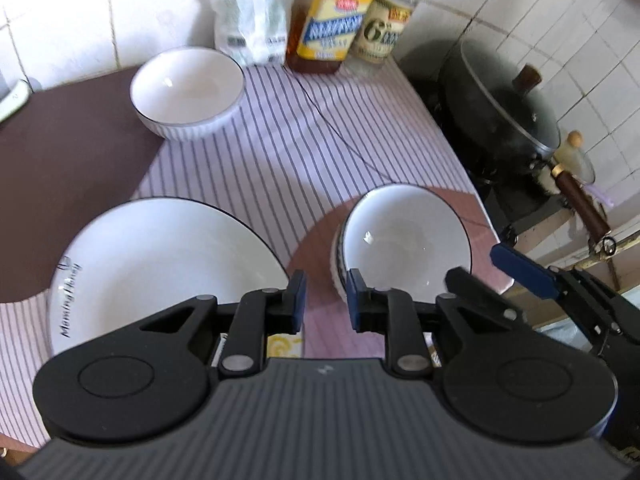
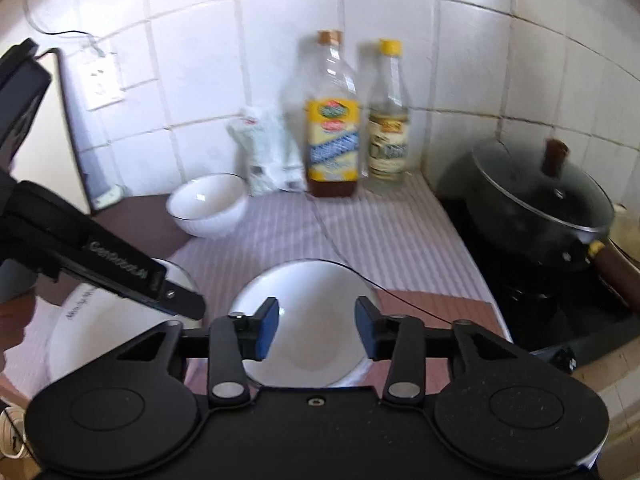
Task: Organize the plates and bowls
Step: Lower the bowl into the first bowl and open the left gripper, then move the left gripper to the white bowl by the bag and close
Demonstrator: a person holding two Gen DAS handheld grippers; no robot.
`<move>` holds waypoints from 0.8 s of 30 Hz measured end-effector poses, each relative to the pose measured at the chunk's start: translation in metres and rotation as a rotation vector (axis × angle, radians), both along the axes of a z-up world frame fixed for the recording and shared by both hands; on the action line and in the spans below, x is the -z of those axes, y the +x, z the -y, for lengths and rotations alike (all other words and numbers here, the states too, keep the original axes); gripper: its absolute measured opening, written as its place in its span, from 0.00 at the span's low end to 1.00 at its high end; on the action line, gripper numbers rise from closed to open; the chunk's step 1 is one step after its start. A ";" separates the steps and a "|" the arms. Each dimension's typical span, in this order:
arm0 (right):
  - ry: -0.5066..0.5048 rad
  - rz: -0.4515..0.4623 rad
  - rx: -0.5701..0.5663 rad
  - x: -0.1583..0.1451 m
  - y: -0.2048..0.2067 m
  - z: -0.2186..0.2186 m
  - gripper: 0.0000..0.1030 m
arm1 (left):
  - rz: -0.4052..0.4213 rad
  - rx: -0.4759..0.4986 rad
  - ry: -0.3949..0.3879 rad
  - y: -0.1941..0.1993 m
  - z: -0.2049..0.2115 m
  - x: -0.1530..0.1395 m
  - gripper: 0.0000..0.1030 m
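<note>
**Hovering over stacked bowls, both grippers empty**

Hanging above the striped cloth (image 1: 280,152), the left gripper (image 1: 325,302) is showing a narrow gap between its blue pads, gripping nothing. The right gripper (image 2: 316,330) is standing wider apart over the near bowl (image 2: 316,320), pads not touching it. That bowl is sitting nested on another, just beside the large plate (image 1: 160,264). A second bowl (image 1: 188,92) is resting well apart, near the bottles (image 1: 332,20).
</note>
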State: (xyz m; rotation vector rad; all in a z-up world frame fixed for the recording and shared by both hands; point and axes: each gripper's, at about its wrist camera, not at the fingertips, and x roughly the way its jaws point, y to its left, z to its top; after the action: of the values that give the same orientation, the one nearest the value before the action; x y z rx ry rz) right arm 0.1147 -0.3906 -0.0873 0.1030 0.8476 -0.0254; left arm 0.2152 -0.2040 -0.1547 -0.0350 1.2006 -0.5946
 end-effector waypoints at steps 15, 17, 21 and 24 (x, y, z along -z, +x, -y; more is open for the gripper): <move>0.069 0.027 -0.143 0.014 0.053 -0.073 0.72 | 0.154 -0.134 -0.006 0.047 -0.069 0.001 0.53; 0.100 0.026 -0.123 0.021 0.067 -0.078 0.82 | 0.174 -0.129 0.013 0.067 -0.072 0.005 0.56; 0.140 0.021 -0.106 0.036 0.098 -0.089 0.92 | 0.164 -0.137 0.009 0.108 -0.082 0.018 0.60; 0.173 -0.011 -0.117 0.054 0.121 -0.095 0.92 | 0.141 -0.149 0.003 0.140 -0.085 0.032 0.60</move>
State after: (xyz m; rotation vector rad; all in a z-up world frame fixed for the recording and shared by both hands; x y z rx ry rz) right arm 0.2355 -0.2952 -0.1417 0.2159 0.8648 0.1579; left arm 0.3553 -0.1191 -0.1869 -0.0785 1.0520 -0.4574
